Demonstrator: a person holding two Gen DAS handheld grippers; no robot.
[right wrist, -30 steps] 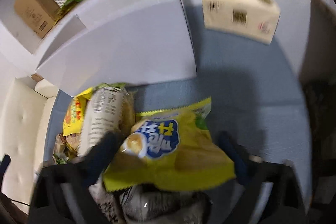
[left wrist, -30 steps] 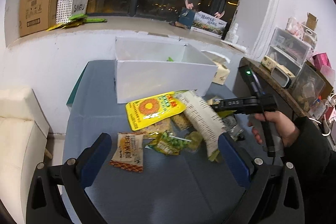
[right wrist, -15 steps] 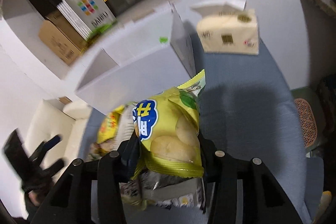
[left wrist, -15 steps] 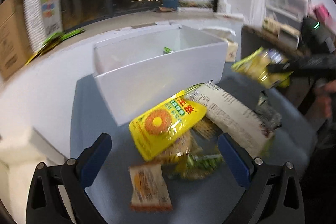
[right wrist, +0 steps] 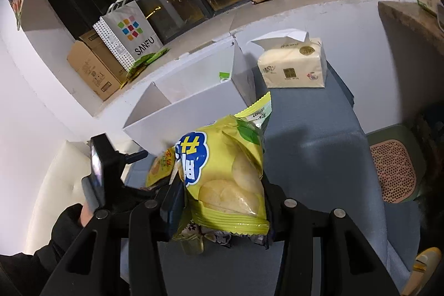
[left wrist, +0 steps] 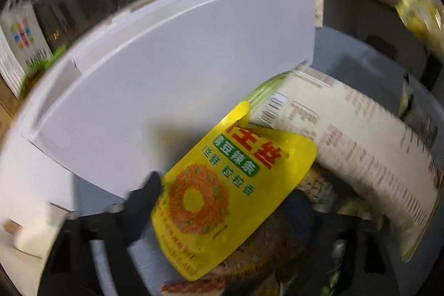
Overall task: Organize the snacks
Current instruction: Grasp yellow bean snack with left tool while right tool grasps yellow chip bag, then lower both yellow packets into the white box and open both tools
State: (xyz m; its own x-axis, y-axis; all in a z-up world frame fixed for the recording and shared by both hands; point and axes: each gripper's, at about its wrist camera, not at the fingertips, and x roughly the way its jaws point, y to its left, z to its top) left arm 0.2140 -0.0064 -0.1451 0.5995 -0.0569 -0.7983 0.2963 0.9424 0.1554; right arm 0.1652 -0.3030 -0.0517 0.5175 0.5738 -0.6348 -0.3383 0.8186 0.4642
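My left gripper [left wrist: 222, 201] has its fingers apart around the yellow packet [left wrist: 222, 201], which lies on the heap of snacks against the front wall of the white box [left wrist: 172, 90] at the table's far edge; I judge the grab not yet made. My right gripper [right wrist: 222, 201] is clamped on the chip bag [right wrist: 230, 174], held above the table [right wrist: 319, 157], short of the box. Only something small and green [right wrist: 224, 75] shows inside the box, so most sorting remains.
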